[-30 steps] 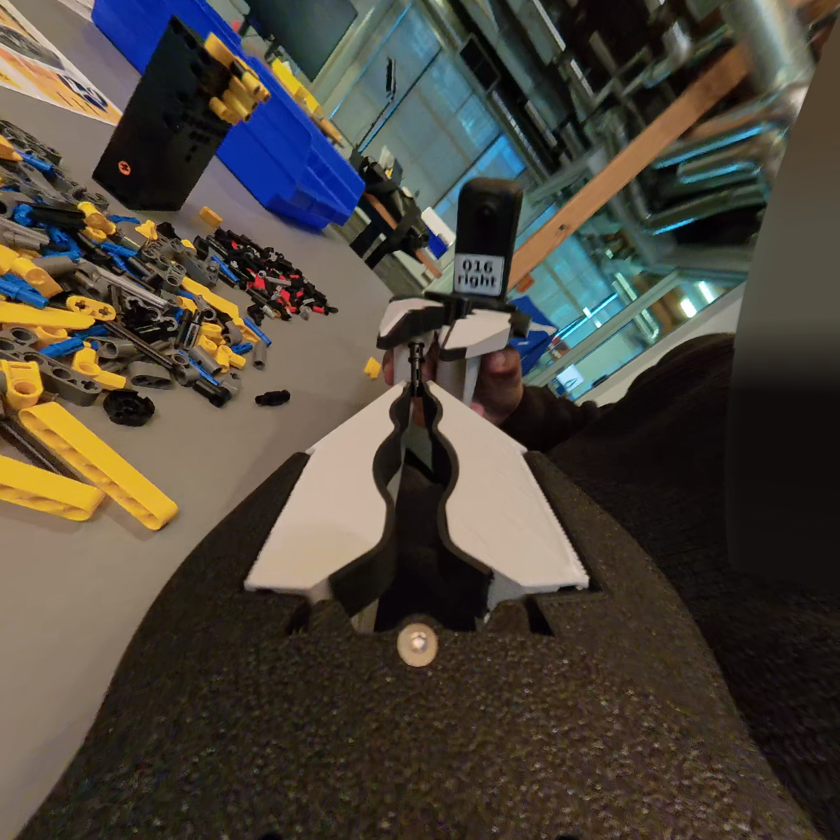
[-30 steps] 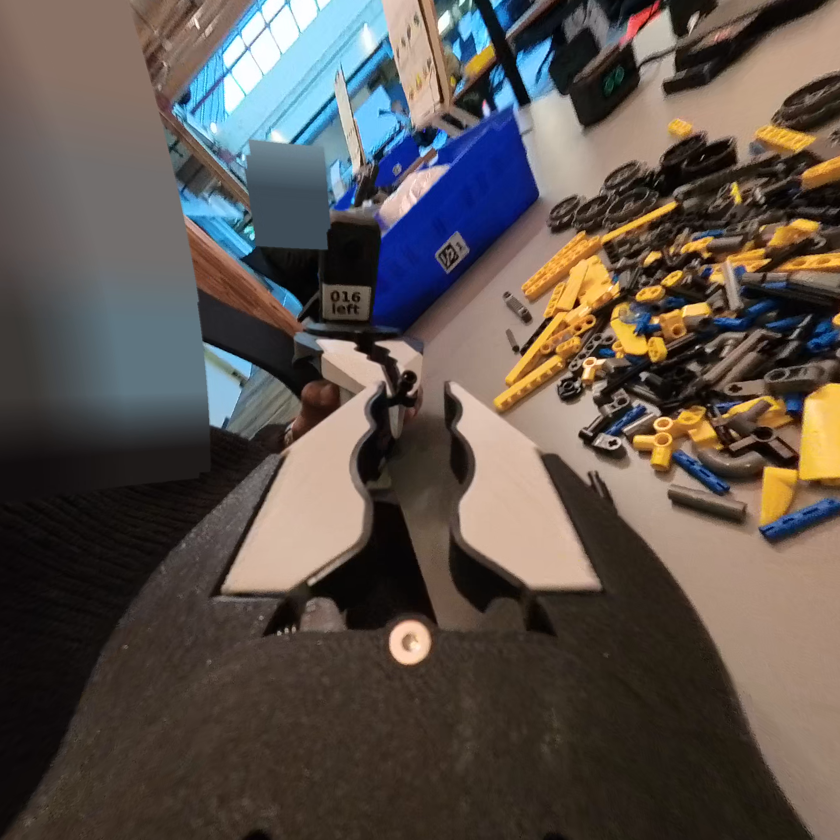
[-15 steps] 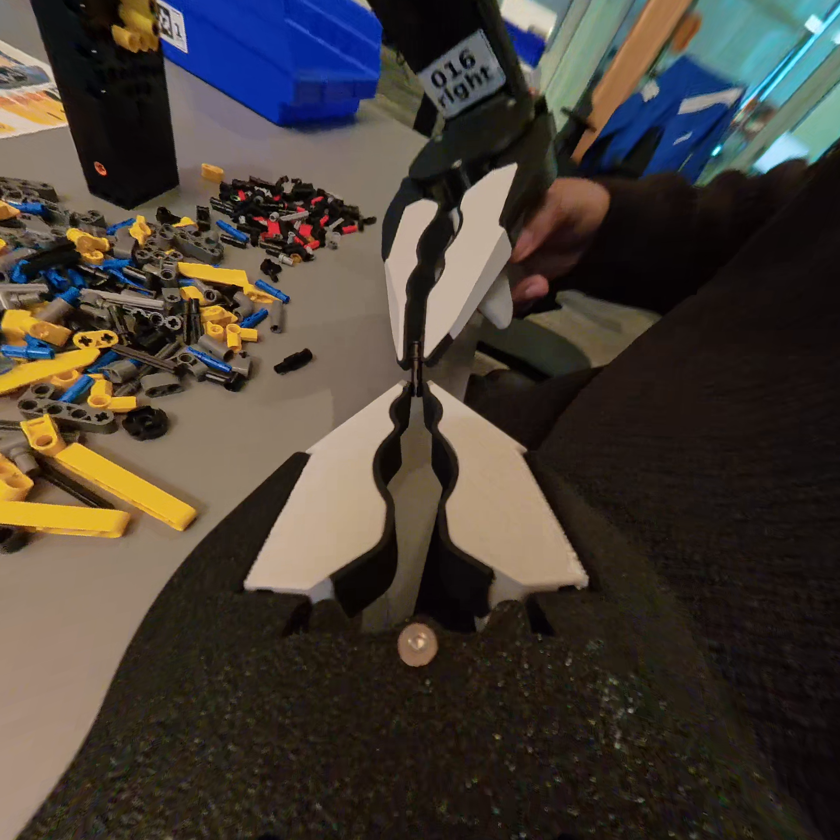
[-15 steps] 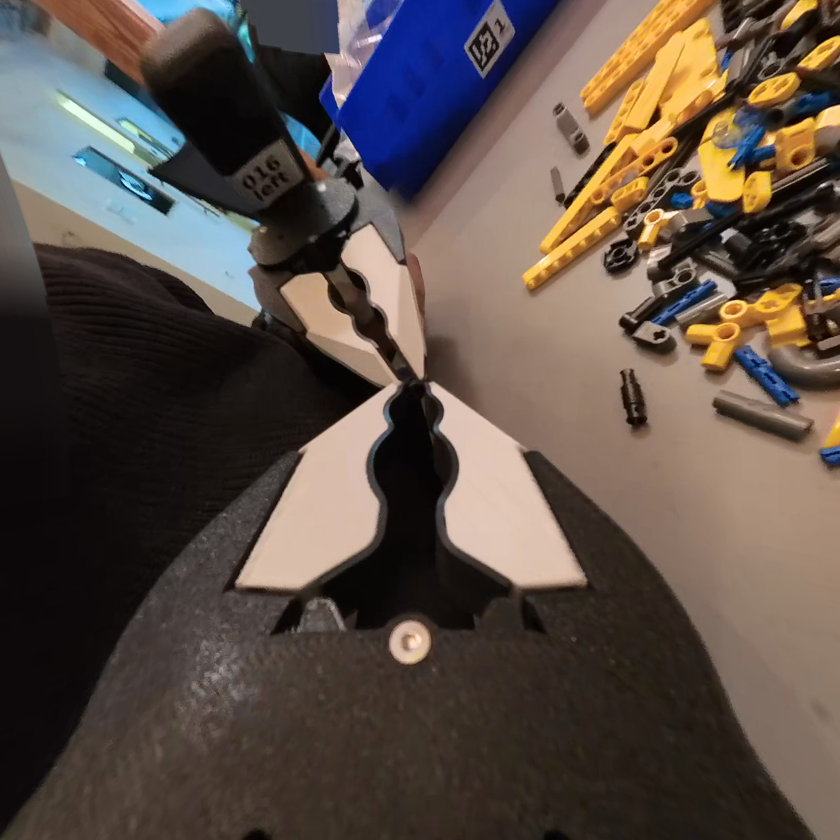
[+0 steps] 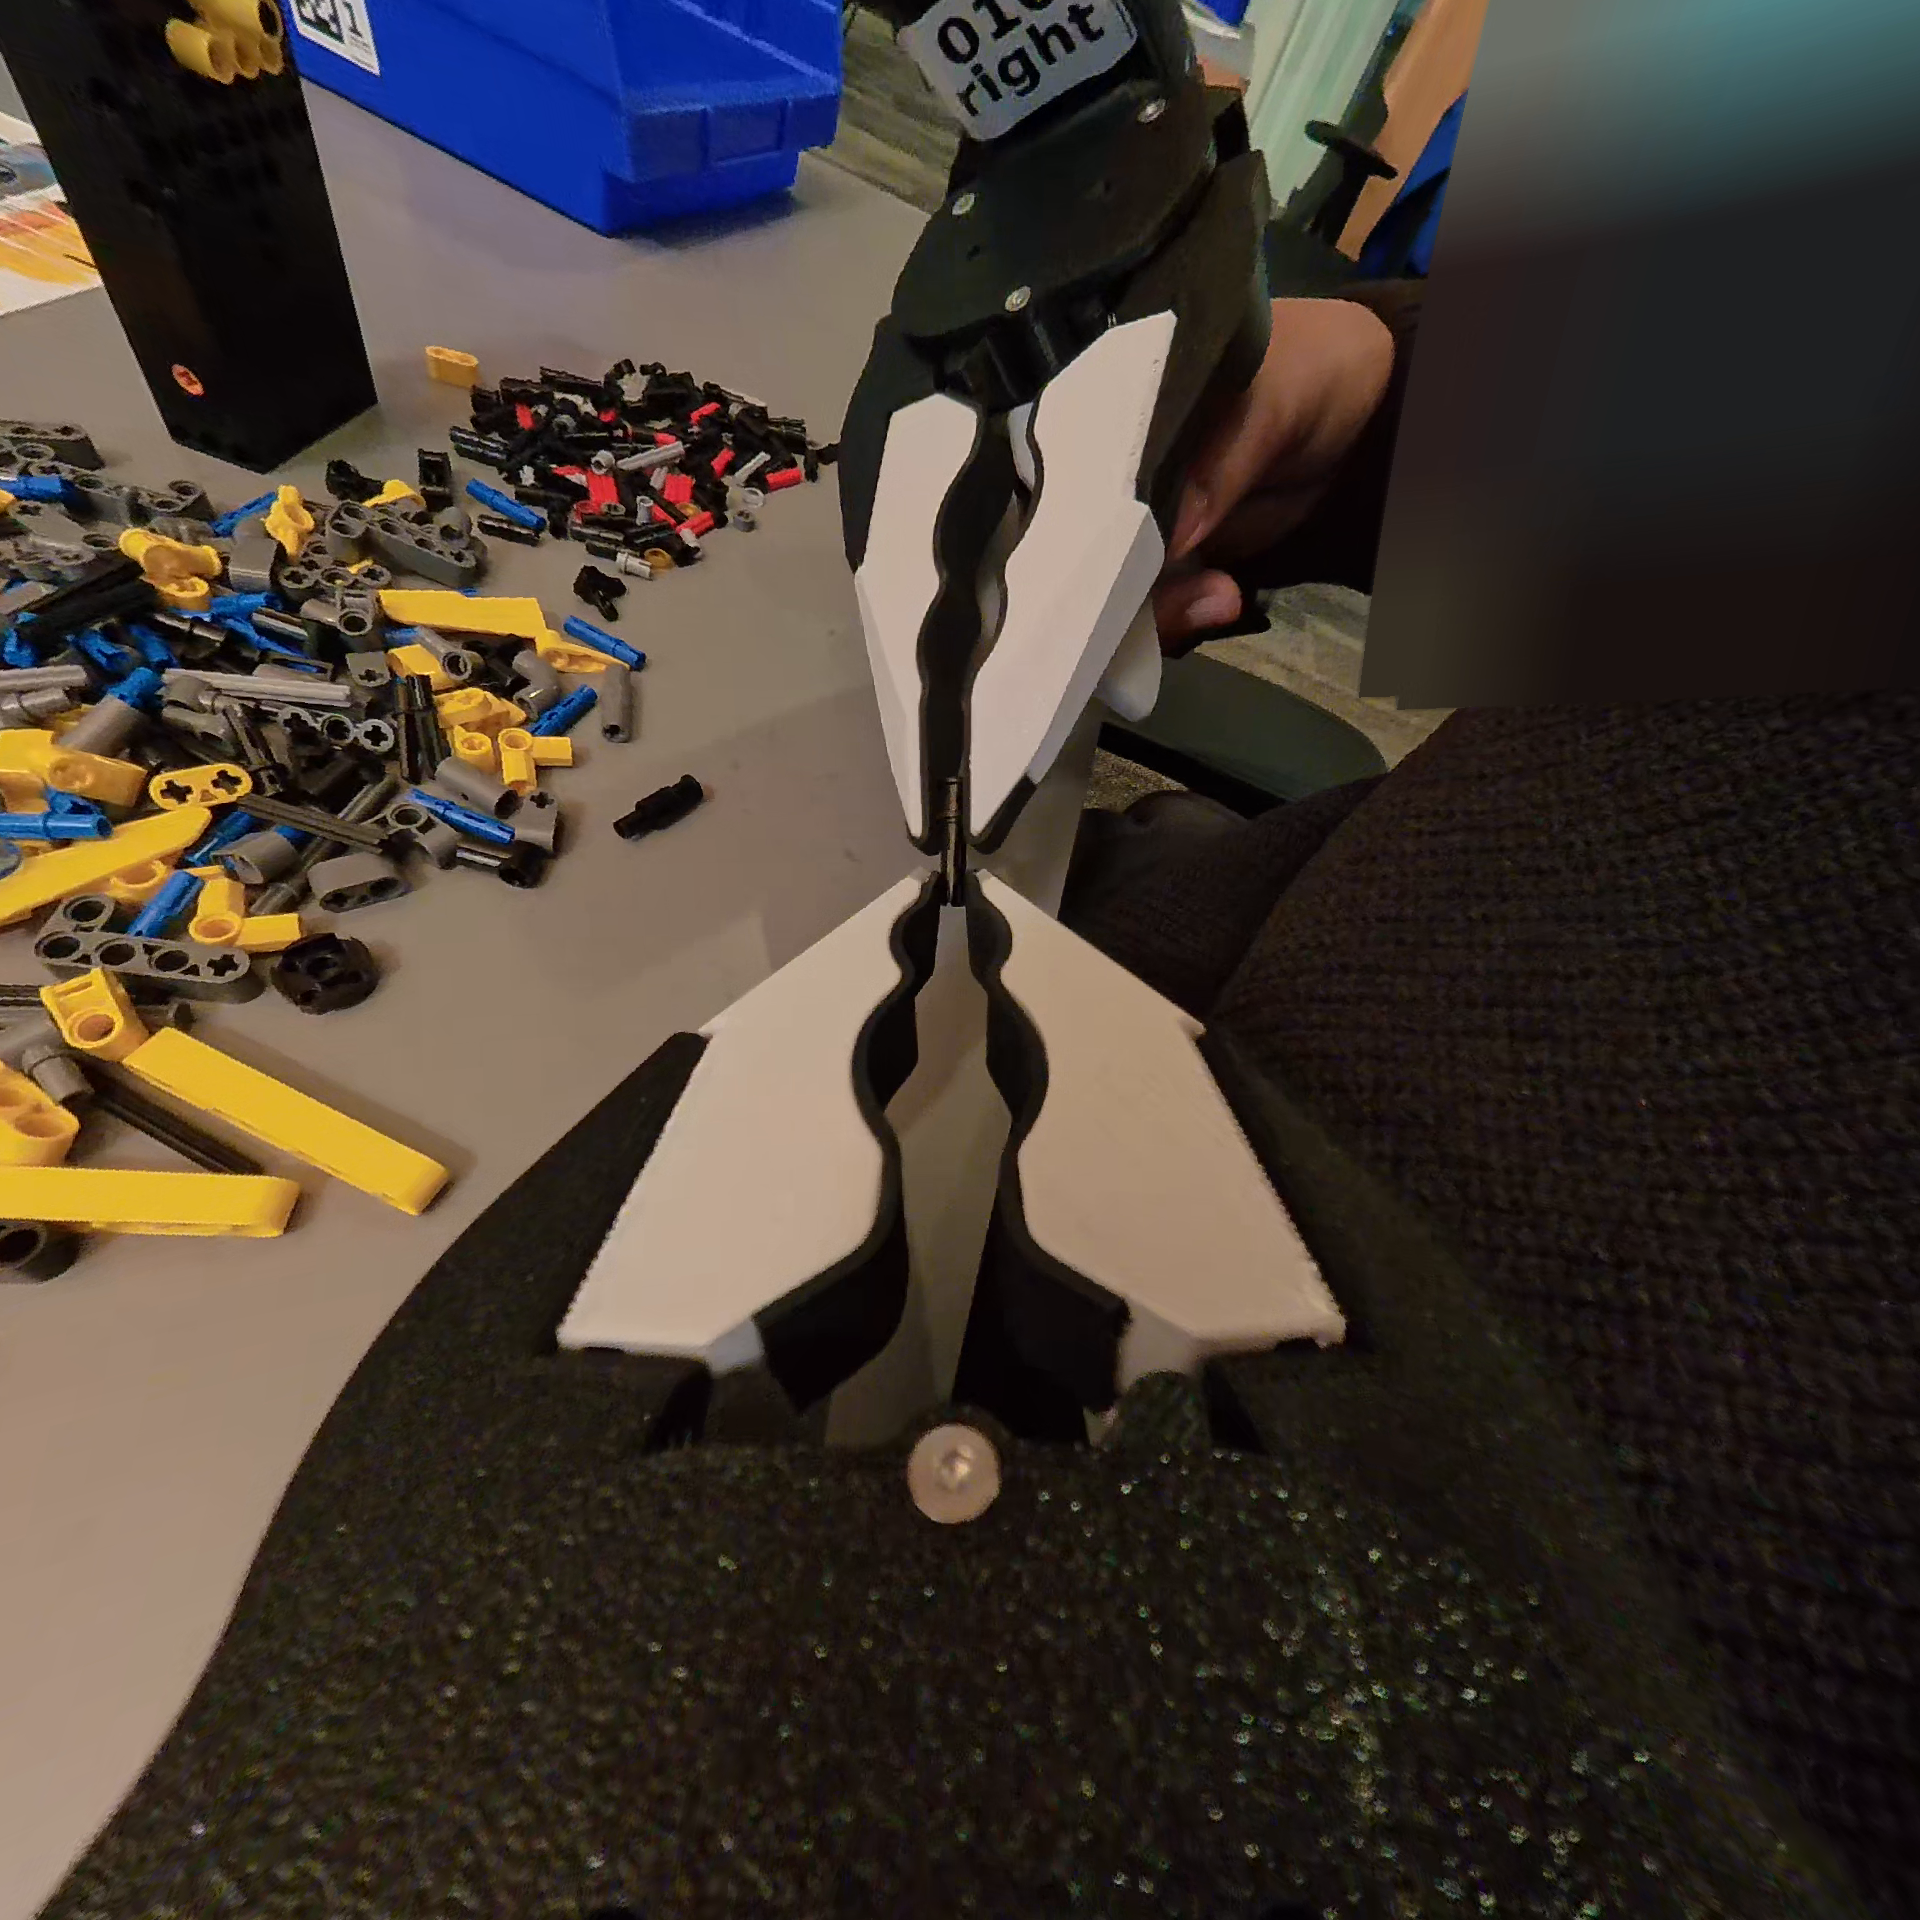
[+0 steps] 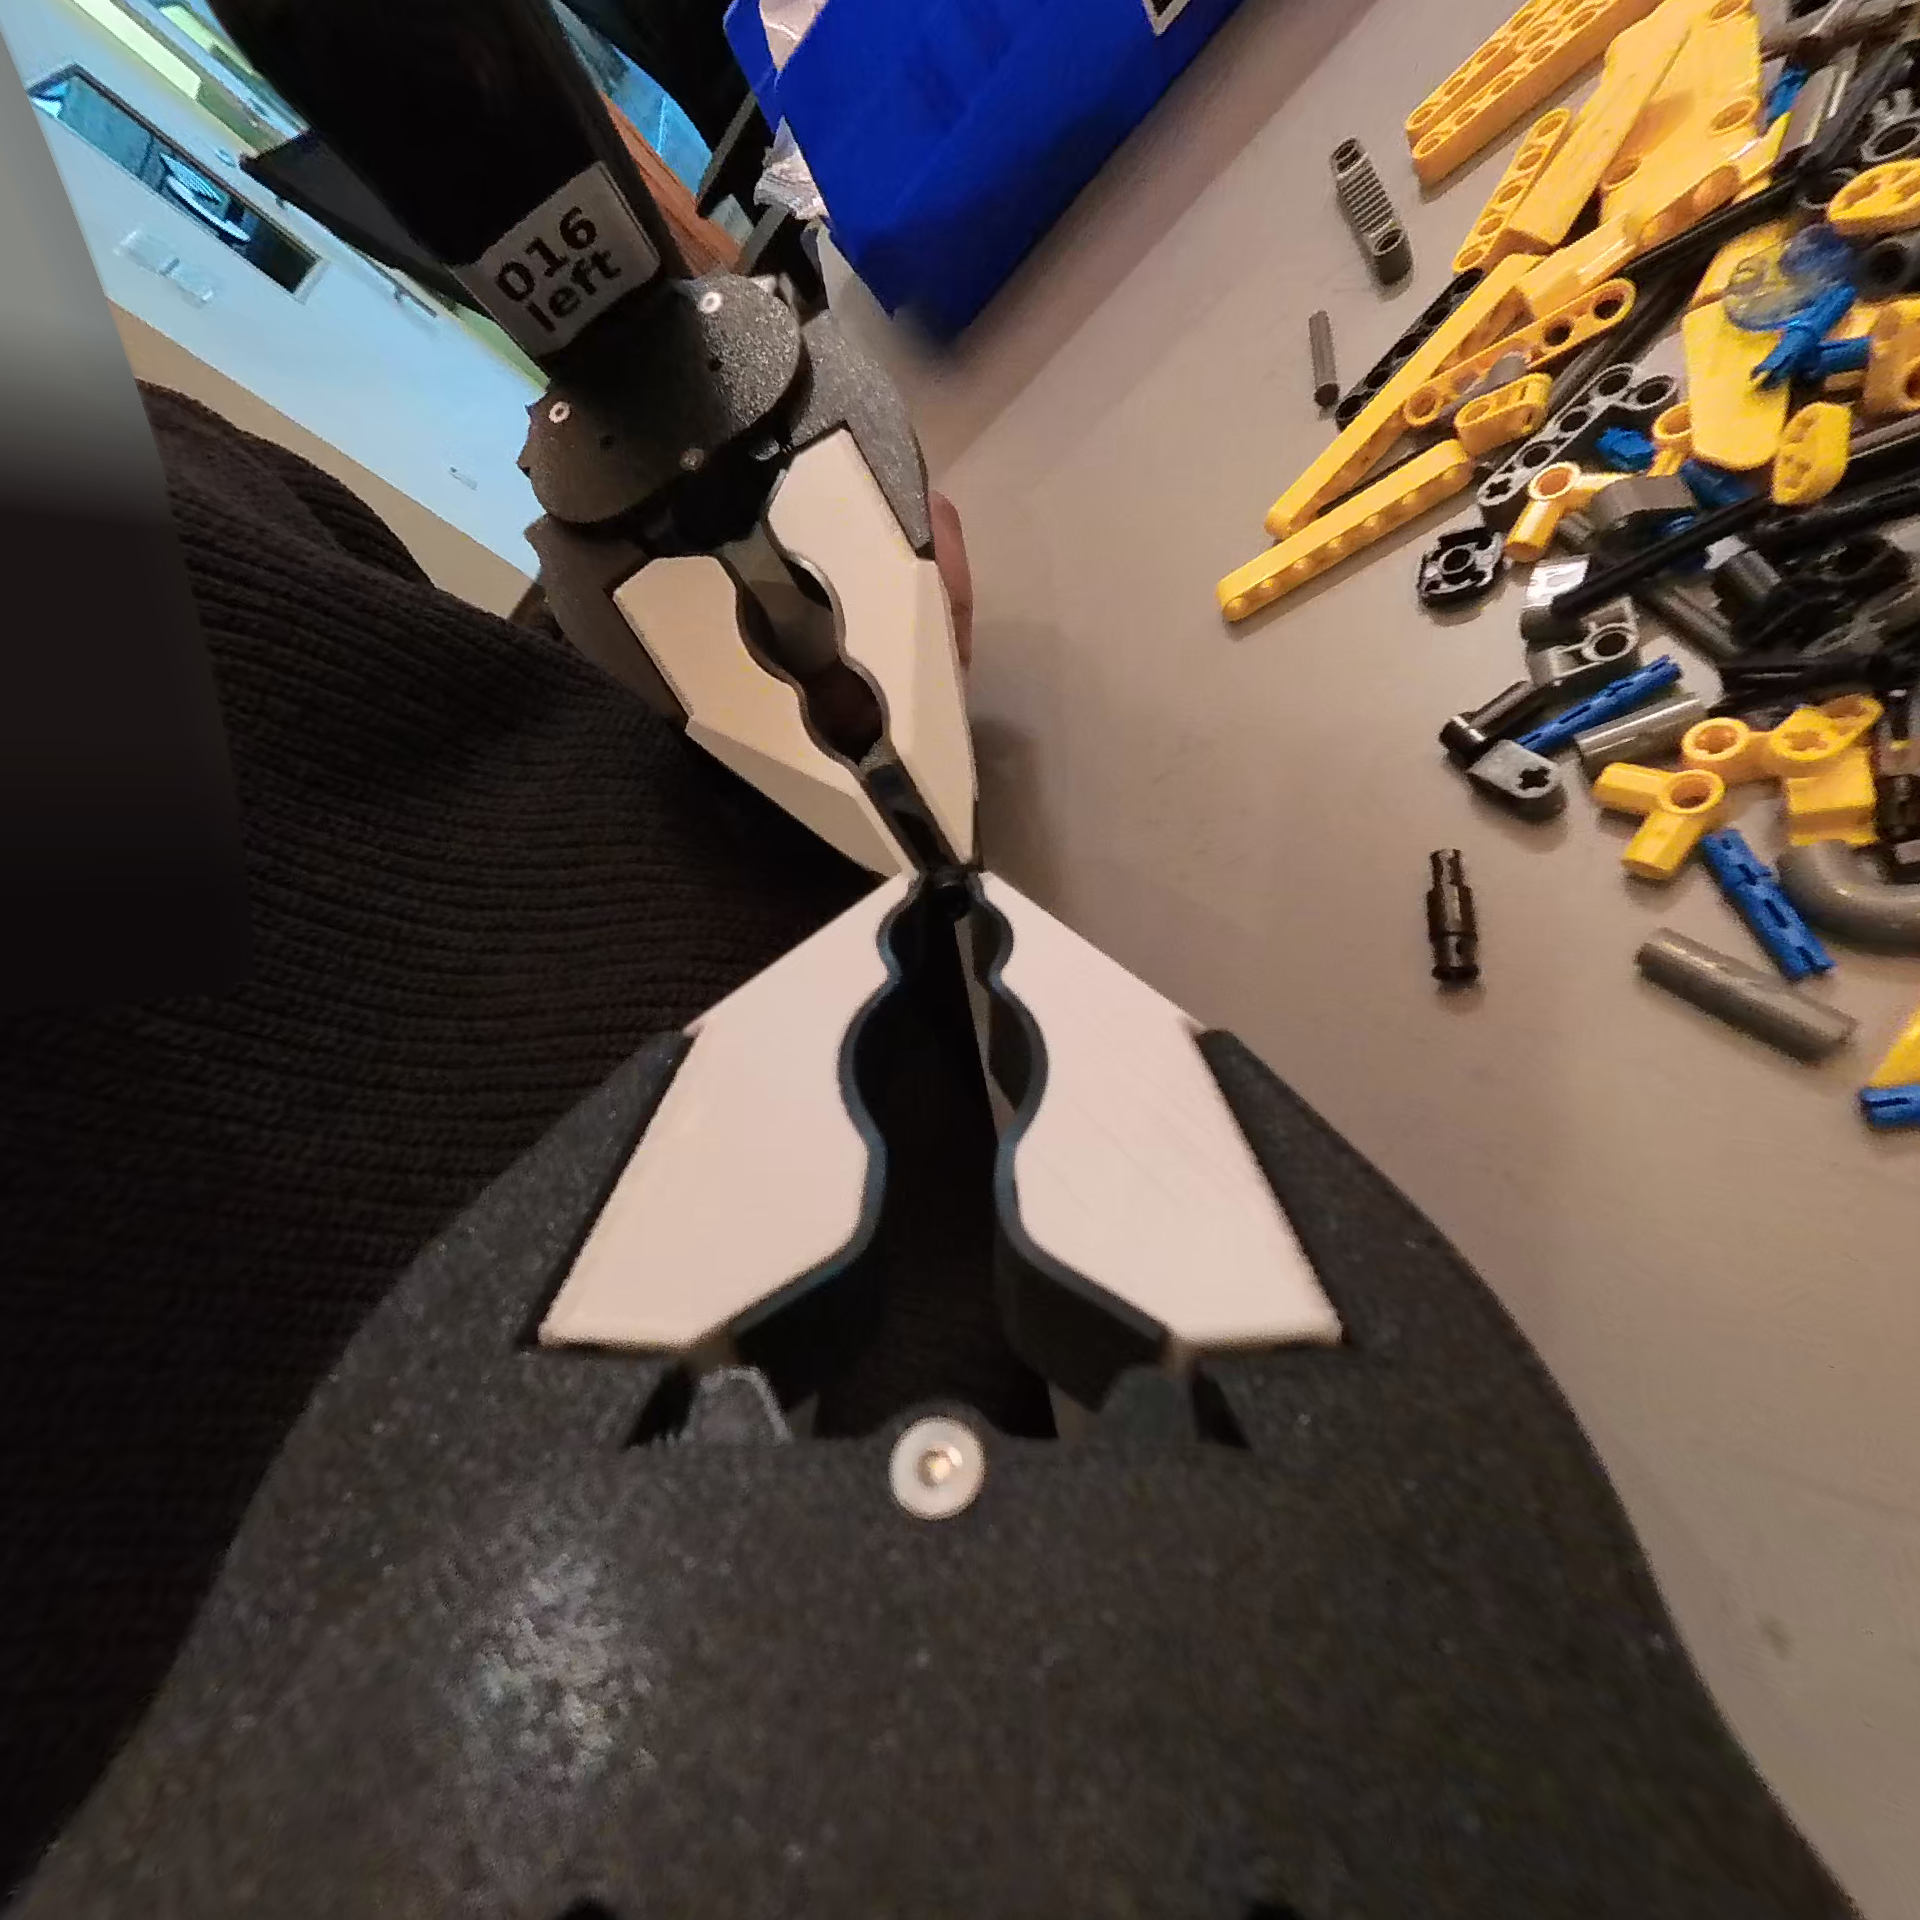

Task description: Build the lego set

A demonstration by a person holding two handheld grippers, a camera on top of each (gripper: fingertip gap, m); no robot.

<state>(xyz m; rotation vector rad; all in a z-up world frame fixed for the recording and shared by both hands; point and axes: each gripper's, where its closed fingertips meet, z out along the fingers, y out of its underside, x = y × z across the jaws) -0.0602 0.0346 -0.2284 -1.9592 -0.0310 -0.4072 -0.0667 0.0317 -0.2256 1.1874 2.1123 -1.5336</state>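
My left gripper (image 5: 948,898) is shut on one end of a small black pin (image 5: 950,857), held up in the air off the table's edge. My right gripper (image 5: 953,826) comes from above in the left wrist view, tip to tip with the left, and is shut on the pin's other end. In the right wrist view my right gripper (image 6: 948,904) grips the pin (image 6: 949,889) end-on, and the left gripper (image 6: 935,847) meets it from the upper left. A hand holds each gripper.
A grey table (image 5: 644,935) carries a pile of yellow, blue, grey and black building parts (image 5: 260,675) and a heap of small red and black pins (image 5: 644,457). A loose black pin (image 5: 657,807) lies apart. A blue bin (image 5: 582,94) and a black block (image 5: 197,239) stand behind. Less than 4 cm separates the two grippers' tips.
My right gripper has closed on the free end of the pin that the left gripper held. Both grippers have tilted and drawn close, tip to tip.
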